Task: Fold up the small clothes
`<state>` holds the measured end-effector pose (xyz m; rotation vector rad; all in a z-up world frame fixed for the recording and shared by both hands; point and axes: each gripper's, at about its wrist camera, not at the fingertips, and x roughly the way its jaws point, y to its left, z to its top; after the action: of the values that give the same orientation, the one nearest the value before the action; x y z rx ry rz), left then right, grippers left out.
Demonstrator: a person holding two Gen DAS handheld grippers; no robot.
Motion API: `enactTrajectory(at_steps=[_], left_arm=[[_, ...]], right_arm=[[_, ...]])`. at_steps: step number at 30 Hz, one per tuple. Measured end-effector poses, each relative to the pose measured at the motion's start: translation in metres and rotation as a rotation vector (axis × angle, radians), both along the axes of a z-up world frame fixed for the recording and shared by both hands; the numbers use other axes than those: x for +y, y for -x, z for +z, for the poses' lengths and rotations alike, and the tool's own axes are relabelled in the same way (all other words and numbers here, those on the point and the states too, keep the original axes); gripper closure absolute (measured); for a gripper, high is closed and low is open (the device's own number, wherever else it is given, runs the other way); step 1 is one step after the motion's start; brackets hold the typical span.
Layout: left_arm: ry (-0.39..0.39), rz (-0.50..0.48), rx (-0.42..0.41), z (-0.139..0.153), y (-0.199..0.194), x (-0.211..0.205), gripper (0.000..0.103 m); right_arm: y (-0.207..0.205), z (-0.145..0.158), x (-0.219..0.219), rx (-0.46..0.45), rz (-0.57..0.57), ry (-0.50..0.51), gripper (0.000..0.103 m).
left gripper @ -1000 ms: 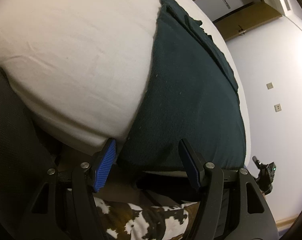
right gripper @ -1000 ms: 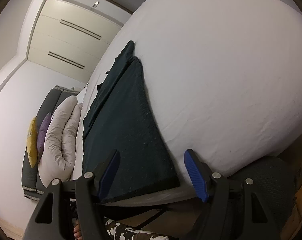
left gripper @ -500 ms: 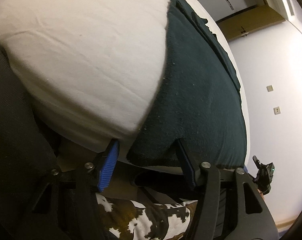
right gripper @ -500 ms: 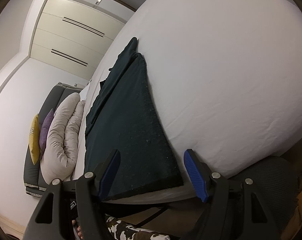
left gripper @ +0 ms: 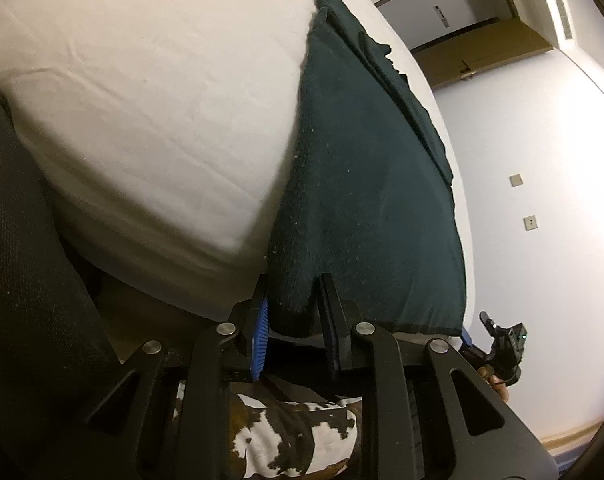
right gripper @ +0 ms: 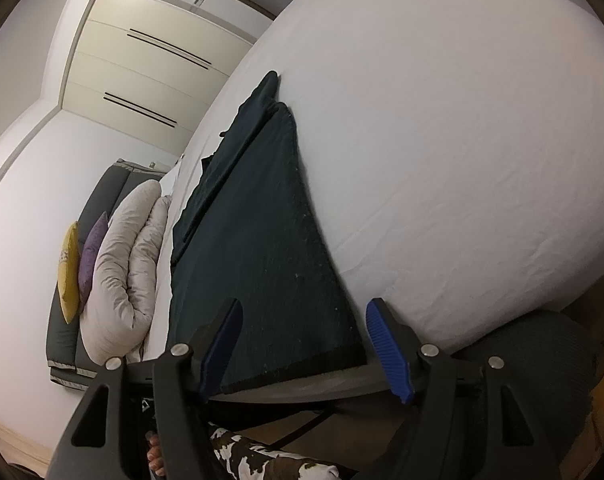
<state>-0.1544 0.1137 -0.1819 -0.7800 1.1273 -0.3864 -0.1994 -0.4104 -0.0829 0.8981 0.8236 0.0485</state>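
A dark green, fuzzy knit garment (left gripper: 366, 184) lies flat on the smooth white bedsheet (left gripper: 150, 92), running from lower centre toward the top. The left gripper (left gripper: 292, 320) pinches its lint-flecked hem corner; the right gripper (right gripper: 302, 344) hovers spread wide at the ribbed hem.

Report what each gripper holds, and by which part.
The left gripper is shut on the dark green garment, pinching its near left corner at the bed edge. The right gripper is open, holding nothing.

Bedroom: bed (right gripper: 462, 160), pillows (right gripper: 122, 260), wardrobe (right gripper: 142, 60).
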Motion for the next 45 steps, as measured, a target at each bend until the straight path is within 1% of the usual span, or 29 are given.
enactTrajectory(at_steps=[2, 4, 6, 8, 9, 10, 11, 12, 13, 15, 18, 20, 23, 25, 26, 27, 28, 29, 30, 36, 41, 42, 43, 44, 45], left_arm=[[0.026, 0.021, 0.019, -0.006, -0.003, 0.003, 0.081], [0.062, 0.05, 0.06, -0.016, -0.006, 0.008, 0.081], [0.071, 0.054, 0.059, -0.016, -0.008, 0.007, 0.081], [0.04, 0.031, 0.045, -0.013, -0.009, 0.001, 0.081], [0.03, 0.018, 0.034, -0.011, -0.01, -0.003, 0.084], [0.019, 0.005, 0.024, -0.01, -0.009, -0.007, 0.096], [0.007, -0.011, 0.01, -0.007, -0.009, -0.013, 0.096], [-0.027, -0.066, -0.049, -0.004, -0.008, -0.016, 0.097], [-0.037, -0.075, -0.062, -0.001, -0.008, -0.019, 0.097], [-0.027, -0.069, -0.063, 0.0, -0.008, -0.019, 0.097], [0.002, -0.046, -0.076, 0.003, -0.006, -0.013, 0.097], [0.011, -0.042, -0.092, 0.008, -0.005, -0.01, 0.097], [0.031, -0.036, -0.102, 0.012, -0.005, -0.007, 0.097], [0.052, -0.026, -0.103, 0.012, -0.002, 0.001, 0.097], [0.062, -0.019, -0.102, 0.011, -0.002, 0.004, 0.097], [0.068, -0.014, -0.101, 0.011, -0.001, 0.008, 0.097], [0.072, -0.011, -0.101, 0.011, -0.001, 0.01, 0.097], [0.075, -0.008, -0.101, 0.011, 0.0, 0.011, 0.097], [0.075, -0.008, -0.103, 0.012, 0.0, 0.012, 0.097], [0.113, 0.022, -0.131, 0.022, 0.003, 0.023, 0.097], [0.094, 0.026, -0.133, 0.025, 0.006, 0.027, 0.097], [0.086, 0.028, -0.127, 0.024, 0.005, 0.027, 0.097], [0.065, 0.037, -0.107, 0.021, 0.005, 0.027, 0.096], [0.061, 0.044, -0.081, 0.017, 0.005, 0.029, 0.096], [0.091, 0.051, -0.054, 0.01, 0.005, 0.031, 0.096]], right_arm=[[0.002, 0.001, -0.002, 0.01, -0.008, 0.008, 0.035], [0.004, -0.001, -0.004, 0.012, -0.016, 0.003, 0.035], [0.004, -0.002, -0.005, 0.02, -0.019, 0.003, 0.036], [0.003, -0.003, -0.005, 0.026, -0.014, 0.01, 0.037], [0.003, -0.003, -0.005, 0.028, -0.012, 0.013, 0.037], [0.002, -0.003, -0.004, 0.034, -0.008, 0.015, 0.038], [0.001, -0.003, -0.003, 0.043, -0.003, 0.024, 0.04], [0.0, -0.002, -0.003, 0.054, 0.001, 0.035, 0.041], [0.0, -0.002, -0.003, 0.057, 0.003, 0.033, 0.041], [-0.001, -0.004, -0.003, 0.077, 0.015, 0.03, 0.041], [-0.006, -0.015, 0.001, 0.13, 0.056, 0.001, 0.041], [-0.008, -0.015, 0.005, 0.132, 0.069, 0.014, 0.041], [-0.01, -0.017, 0.006, 0.124, 0.07, -0.007, 0.041], [-0.012, -0.017, 0.009, 0.129, 0.08, 0.002, 0.045], [-0.013, -0.017, 0.01, 0.133, 0.085, 0.01, 0.054], [-0.013, -0.017, 0.011, 0.141, 0.09, 0.024, 0.067], [-0.012, -0.017, 0.01, 0.149, 0.088, 0.031, 0.075], [-0.011, -0.018, 0.009, 0.151, 0.085, 0.026, 0.089], [-0.009, -0.019, 0.008, 0.151, 0.079, 0.021, 0.092], [0.0, -0.013, 0.006, 0.101, 0.043, -0.01, 0.094], [0.003, -0.003, 0.007, 0.065, 0.031, -0.006, 0.095], [0.004, -0.002, 0.006, 0.061, 0.022, -0.006, 0.095], [0.005, -0.003, 0.005, 0.059, 0.014, -0.01, 0.095], [0.005, -0.004, 0.003, 0.06, 0.004, -0.017, 0.095], [0.006, -0.006, 0.0, 0.063, -0.012, -0.028, 0.095]])
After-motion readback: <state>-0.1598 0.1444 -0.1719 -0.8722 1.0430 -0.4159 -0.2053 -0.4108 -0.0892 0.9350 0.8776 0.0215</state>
